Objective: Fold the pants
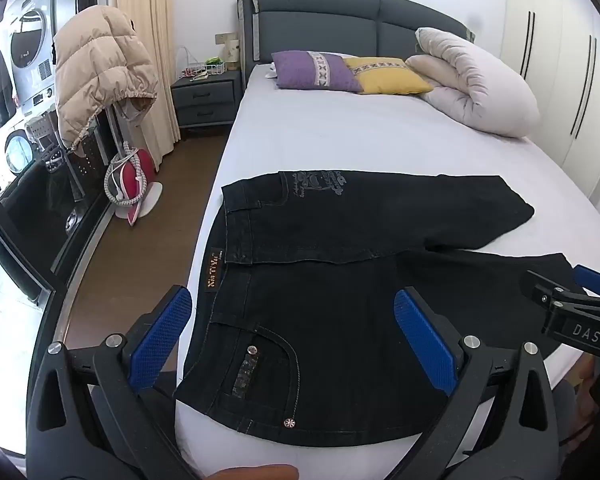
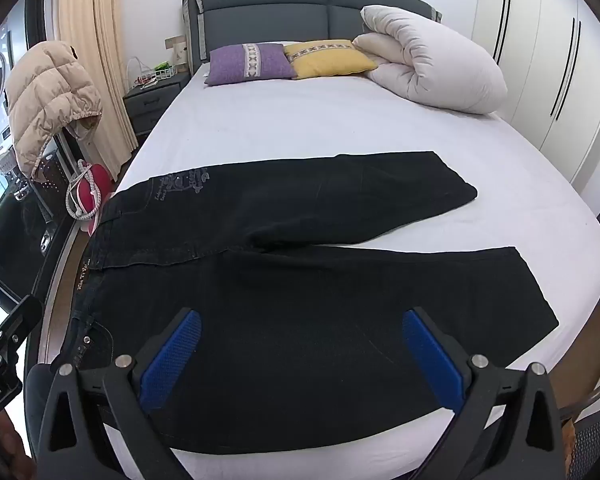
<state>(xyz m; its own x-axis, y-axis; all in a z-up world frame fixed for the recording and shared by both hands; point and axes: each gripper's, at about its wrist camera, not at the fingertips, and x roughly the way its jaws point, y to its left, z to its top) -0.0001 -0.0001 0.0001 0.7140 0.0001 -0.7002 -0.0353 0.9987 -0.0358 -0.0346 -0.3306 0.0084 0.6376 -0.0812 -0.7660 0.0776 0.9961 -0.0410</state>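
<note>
Black jeans [image 1: 340,300] [image 2: 300,288] lie flat across the near end of the bed, waistband at the left, both legs running right and spread apart. My left gripper [image 1: 292,340] hovers open above the hip and front pocket, blue pads wide apart, nothing between them. My right gripper [image 2: 300,360] hangs open over the near leg, holding nothing. The right gripper's black body [image 1: 572,312] shows at the right edge of the left wrist view. The left gripper's body [image 2: 0,352] appears at the left edge of the right wrist view.
The bed sheet [image 1: 360,140] [image 2: 300,120] is white. Purple [image 2: 252,64] and yellow [image 2: 328,58] pillows and a rolled duvet [image 2: 432,64] sit at the headboard. A nightstand [image 1: 204,100], a puffer jacket [image 1: 100,68] and a red iron [image 1: 132,176] stand on the left; wardrobe doors [image 2: 560,60] on the right.
</note>
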